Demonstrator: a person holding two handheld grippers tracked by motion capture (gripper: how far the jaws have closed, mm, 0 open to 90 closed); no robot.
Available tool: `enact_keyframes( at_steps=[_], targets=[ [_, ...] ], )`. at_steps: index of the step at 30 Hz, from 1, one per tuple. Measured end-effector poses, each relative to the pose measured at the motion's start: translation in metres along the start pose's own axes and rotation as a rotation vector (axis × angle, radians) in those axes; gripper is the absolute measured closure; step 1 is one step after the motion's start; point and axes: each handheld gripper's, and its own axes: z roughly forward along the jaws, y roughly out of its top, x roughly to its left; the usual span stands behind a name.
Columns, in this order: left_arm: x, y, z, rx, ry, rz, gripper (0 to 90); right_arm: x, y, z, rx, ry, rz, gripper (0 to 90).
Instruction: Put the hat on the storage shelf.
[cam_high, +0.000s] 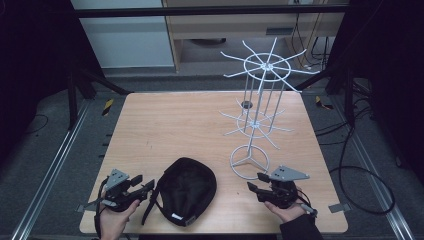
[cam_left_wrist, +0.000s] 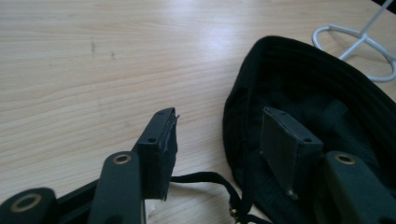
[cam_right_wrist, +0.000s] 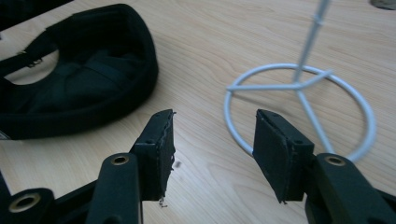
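Each hand-held gripper is matte black: the left hand-held gripper (cam_high: 148, 186) and the right hand-held gripper (cam_high: 252, 182) both carry a grey three-cornered plate on top. Their jaws end in ribbed, frayed pads (cam_right_wrist: 161, 154), with brass-ringed pivots behind. The right forearm wears a dark sleeve (cam_high: 300, 229).

so on the table (cam_high: 165, 120) the cap (cam_high: 186, 190) sits upside down near the front edge, about in the middle, with the wire rack (cam_high: 257, 120) standing behind it and off to the right, its ring base just beside the cap. The left gripper (cam_high: 149, 187) is at the cap's left side, one of its jaws over the cap's inside and the other over the table, while the right gripper (cam_high: 254, 182) is to the cap's right, just in front of the rack's base
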Motion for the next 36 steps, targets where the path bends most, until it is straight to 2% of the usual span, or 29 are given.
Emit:
enact_keyframes(
  at_steps=[7, 9, 10, 15, 19, 23, 25, 29, 31, 33, 36],
  targets=[
    [-0.007, 0.002, 0.018, 0.048, -0.011, 0.035, 49.7, 0.02, 0.014, 0.023, 0.005, 0.054, -0.01, 51.3],
    [-0.008, 0.003, 0.021, 0.061, -0.013, 0.043, 51.9, 0.022, 0.015, 0.025, 0.006, 0.06, -0.016, 51.6],
    [-0.008, 0.002, 0.023, 0.067, -0.017, 0.047, 52.6, 0.028, 0.019, 0.033, 0.011, 0.073, -0.02, 52.1],
    [-0.008, 0.001, 0.036, 0.118, -0.022, 0.068, 57.3, 0.038, 0.026, 0.053, 0.019, 0.097, -0.018, 54.0],
    [-0.006, 0.0, 0.04, 0.137, -0.032, 0.063, 63.7, 0.043, 0.029, 0.072, 0.048, 0.106, 0.006, 55.0],
    [-0.004, 0.0, 0.041, 0.144, -0.039, 0.059, 69.6, 0.047, 0.031, 0.085, 0.061, 0.111, 0.004, 55.0],
    [-0.004, 0.0, 0.044, 0.155, -0.043, 0.054, 74.0, 0.05, 0.032, 0.1, 0.086, 0.109, 0.006, 54.9],
    [-0.003, 0.001, 0.046, 0.162, -0.047, 0.056, 80.4, 0.053, 0.032, 0.109, 0.113, 0.104, 0.001, 55.1],
    [-0.003, 0.002, 0.046, 0.159, -0.047, 0.057, 82.3, 0.054, 0.03, 0.115, 0.134, 0.094, -0.008, 58.1],
    [-0.003, 0.002, 0.046, 0.158, -0.044, 0.06, 82.8, 0.053, 0.03, 0.117, 0.151, 0.093, -0.006, 65.3],
    [0.0, 0.006, 0.05, 0.15, -0.036, 0.06, 83.0, 0.053, 0.03, 0.118, 0.152, 0.088, -0.013, 72.6]
  ],
)
